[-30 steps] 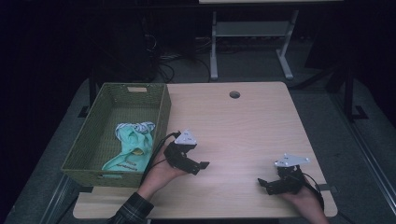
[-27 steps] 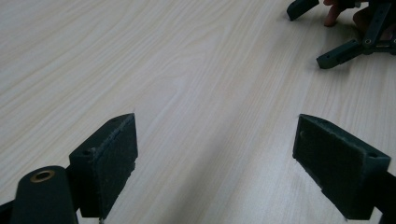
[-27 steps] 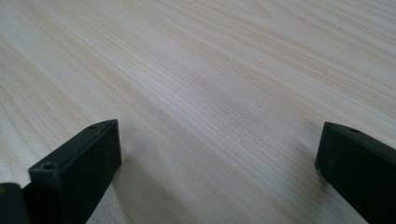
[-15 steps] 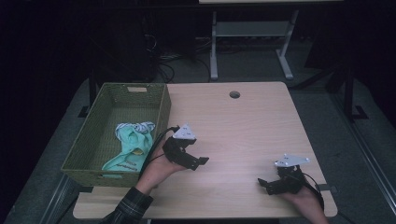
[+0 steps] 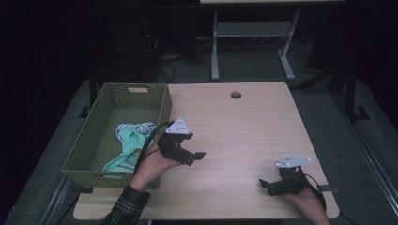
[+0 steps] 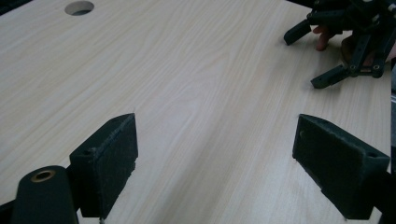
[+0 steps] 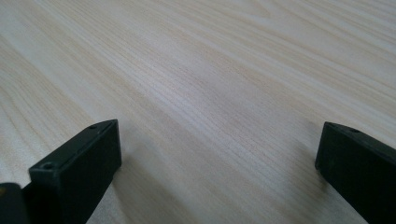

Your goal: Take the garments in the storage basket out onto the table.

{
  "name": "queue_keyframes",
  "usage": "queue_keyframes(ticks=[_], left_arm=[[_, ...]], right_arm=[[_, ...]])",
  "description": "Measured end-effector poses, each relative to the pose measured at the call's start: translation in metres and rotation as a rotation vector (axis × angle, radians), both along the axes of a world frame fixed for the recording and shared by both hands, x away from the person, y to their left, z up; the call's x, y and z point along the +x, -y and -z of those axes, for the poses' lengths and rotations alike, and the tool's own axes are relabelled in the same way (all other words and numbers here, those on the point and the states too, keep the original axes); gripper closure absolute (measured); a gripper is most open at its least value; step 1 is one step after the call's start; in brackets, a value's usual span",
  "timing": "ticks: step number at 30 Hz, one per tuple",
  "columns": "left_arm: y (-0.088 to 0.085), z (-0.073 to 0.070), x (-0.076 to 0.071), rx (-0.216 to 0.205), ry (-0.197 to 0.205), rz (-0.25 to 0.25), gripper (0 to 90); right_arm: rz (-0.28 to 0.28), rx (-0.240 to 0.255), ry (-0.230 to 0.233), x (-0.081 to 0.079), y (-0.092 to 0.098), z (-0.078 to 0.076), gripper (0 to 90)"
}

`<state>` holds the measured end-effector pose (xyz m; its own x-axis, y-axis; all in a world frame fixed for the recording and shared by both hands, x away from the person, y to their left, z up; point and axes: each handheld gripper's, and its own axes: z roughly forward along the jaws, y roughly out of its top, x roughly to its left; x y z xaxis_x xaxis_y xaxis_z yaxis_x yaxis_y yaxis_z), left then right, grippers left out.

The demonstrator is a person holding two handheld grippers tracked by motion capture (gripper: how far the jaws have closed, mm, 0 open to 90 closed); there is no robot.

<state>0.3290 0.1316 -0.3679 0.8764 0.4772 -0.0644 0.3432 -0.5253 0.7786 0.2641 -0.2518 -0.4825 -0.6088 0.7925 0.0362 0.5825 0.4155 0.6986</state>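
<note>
A green woven basket (image 5: 84,150) stands at the table's left edge, with a mint-green cloth (image 5: 129,145) and a white patterned cloth (image 5: 141,127) inside it. My left gripper (image 5: 194,158) hovers just right of the basket, pointing right, open and empty. In the left gripper view its jaws (image 6: 217,126) stand wide apart over bare wood. Near the front right corner my right gripper (image 5: 266,185) rests low on the table, pointing left. It is open, and in its own view the right gripper (image 7: 220,128) has only tabletop between its jaws.
The light wooden table (image 5: 244,131) has a round cable hole (image 5: 235,95) near its far edge. The right gripper (image 6: 345,42) appears at the top right of the left gripper view. Behind the table stands a white metal frame (image 5: 248,33) on a dark floor.
My left gripper has drifted slightly left and away, closer to the basket's wall. The right gripper has stayed in place.
</note>
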Motion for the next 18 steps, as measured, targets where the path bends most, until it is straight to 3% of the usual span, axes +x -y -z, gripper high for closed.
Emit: queue_keyframes(ticks=[4, 8, 18], left_arm=[[-0.006, -0.004, 0.002, -0.033, -0.01, -0.005, 13.5], [-0.011, -0.009, 0.002, -0.028, 0.009, -0.013, 13.6], [-0.019, -0.012, 0.003, -0.05, 0.002, -0.024, 13.6]], right_arm=[[0.0, 0.0, 0.0, 0.0, 0.0, 0.0, 0.0], [0.0, 0.0, 0.0, 0.0, 0.0, 0.0, 0.0], [0.0, -0.001, 0.0, 0.0, 0.0, 0.0, 0.0]])
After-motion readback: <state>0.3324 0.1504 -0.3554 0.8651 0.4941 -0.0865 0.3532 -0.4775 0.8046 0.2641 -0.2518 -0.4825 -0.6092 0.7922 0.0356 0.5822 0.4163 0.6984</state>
